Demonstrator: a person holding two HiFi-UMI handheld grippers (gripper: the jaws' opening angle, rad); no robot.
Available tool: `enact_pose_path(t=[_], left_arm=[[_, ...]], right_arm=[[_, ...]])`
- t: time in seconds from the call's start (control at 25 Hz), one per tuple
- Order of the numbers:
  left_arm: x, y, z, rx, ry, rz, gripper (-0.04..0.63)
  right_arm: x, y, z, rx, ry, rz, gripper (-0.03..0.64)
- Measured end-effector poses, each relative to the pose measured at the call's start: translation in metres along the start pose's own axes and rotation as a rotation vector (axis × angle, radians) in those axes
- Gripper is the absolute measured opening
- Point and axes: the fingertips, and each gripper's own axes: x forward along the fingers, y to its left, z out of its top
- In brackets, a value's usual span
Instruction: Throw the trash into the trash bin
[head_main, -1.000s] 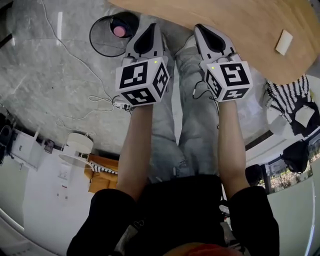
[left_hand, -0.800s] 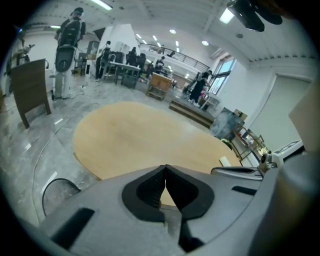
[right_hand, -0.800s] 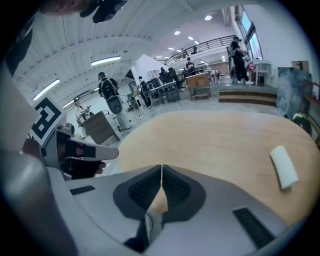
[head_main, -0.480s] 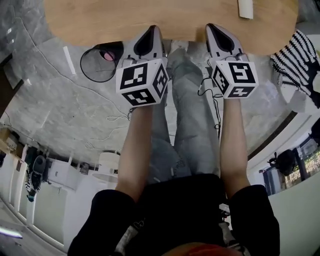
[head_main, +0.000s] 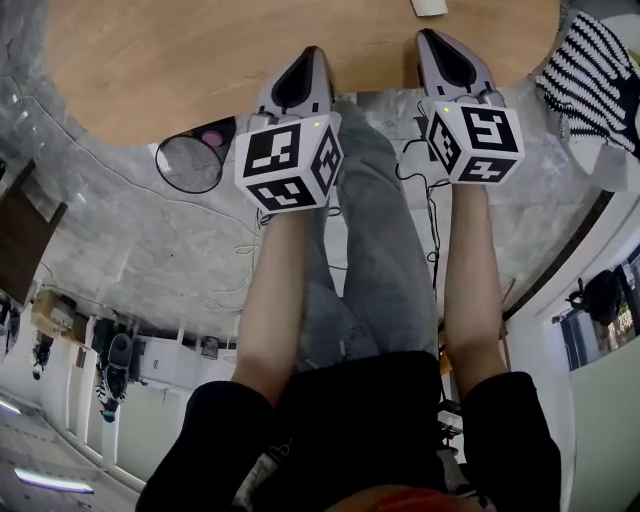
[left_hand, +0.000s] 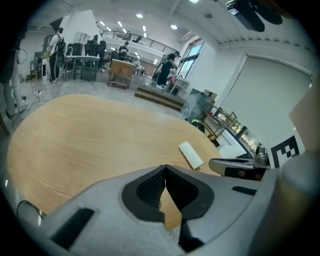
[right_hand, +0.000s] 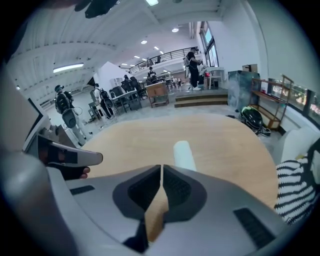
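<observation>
One white roll (right_hand: 183, 154) ahead of jaws

trash (head_main: 430, 6) cropped at top, bin (head_main: 188, 165) half hidden

The left forearm (head_main: 270, 290) and right forearm (head_main: 474, 270) stretch forward side by side, bare below black short sleeves (head_main: 215, 430). The left gripper (head_main: 311, 52) points forward and down, its jaws pressed together at the tips with nothing between them. The right gripper (head_main: 428, 36) runs parallel to it, a little apart, its jaws likewise closed and empty
</observation>
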Motion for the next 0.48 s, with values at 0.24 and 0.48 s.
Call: enact_pose_path(t=[0.24,0.48], left_arm=[[0.029,-0.019,0.005,0.023,0.03,-0.029,0.009],[0.043,-0.02,0.007,0.028,0.047,-0.032,0.009]], right_arm=[[0.014,-0.036,0.0,0.02,0.032,-0.055,0.024],[0.036,-0.046,-0.01,0.024,0.101,-0.04,0.191]])
